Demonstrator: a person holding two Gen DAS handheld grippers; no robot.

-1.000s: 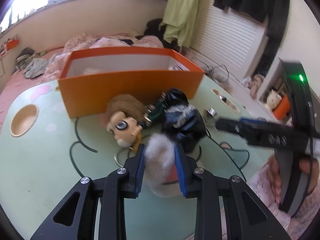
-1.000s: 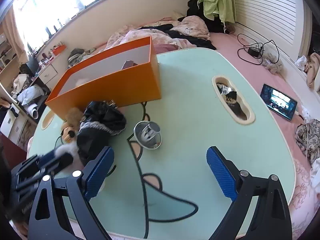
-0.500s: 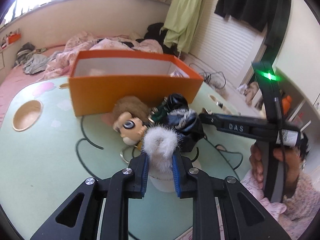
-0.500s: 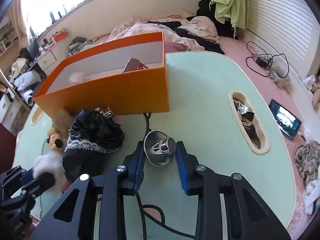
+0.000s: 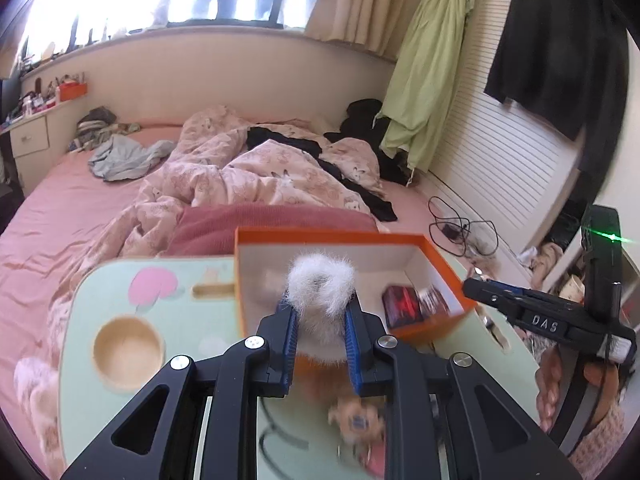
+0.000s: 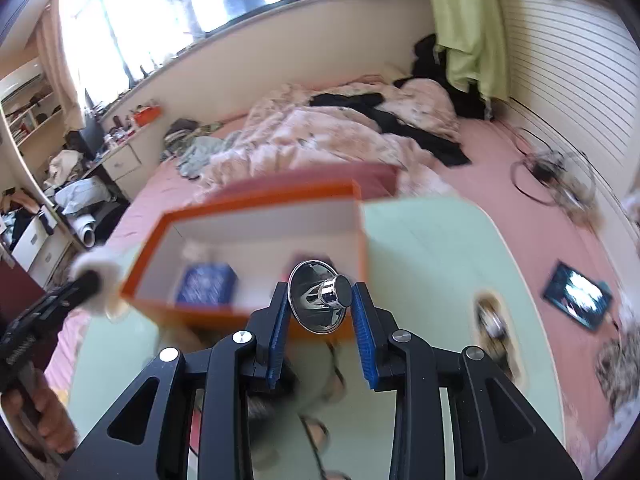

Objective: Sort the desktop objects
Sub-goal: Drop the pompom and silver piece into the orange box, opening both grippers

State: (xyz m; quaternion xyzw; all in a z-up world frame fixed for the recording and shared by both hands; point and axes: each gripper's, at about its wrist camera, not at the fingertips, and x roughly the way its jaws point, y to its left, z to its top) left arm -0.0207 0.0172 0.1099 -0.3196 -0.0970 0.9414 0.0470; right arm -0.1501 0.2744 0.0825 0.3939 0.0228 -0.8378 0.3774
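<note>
A white fluffy toy (image 5: 320, 304) is being held between the blue pads of the left gripper (image 5: 320, 344), whose jaws are being kept narrow and pressed on its sides. The toy is being carried above the near wall of the orange box (image 5: 436, 322), clear of the worktop (image 5: 80, 320). In the right wrist view the same toy (image 6: 94, 270) is being seen at the left gripper's tip, just beside the box's left corner.

A shiny metal cup-shaped piece (image 6: 320, 298) is being gripped by the right gripper (image 6: 320, 328); its jaws are being held narrow on it, the knob pointing toward the camera. It is being held in front of the box's near wall (image 6: 208, 314), off the worktop.

Inside the box, a dark red packet (image 5: 402, 306) and a blue packet (image 6: 206, 284) are being seen lying on the floor of it.

A doll head with brown hair (image 5: 356, 420) is being seen blurred on the worktop below the left gripper. A round wooden recess (image 5: 128, 354) is being seen in the worktop at the left. A bed with a pink quilt (image 5: 240, 176) is lying behind the worktop.
</note>
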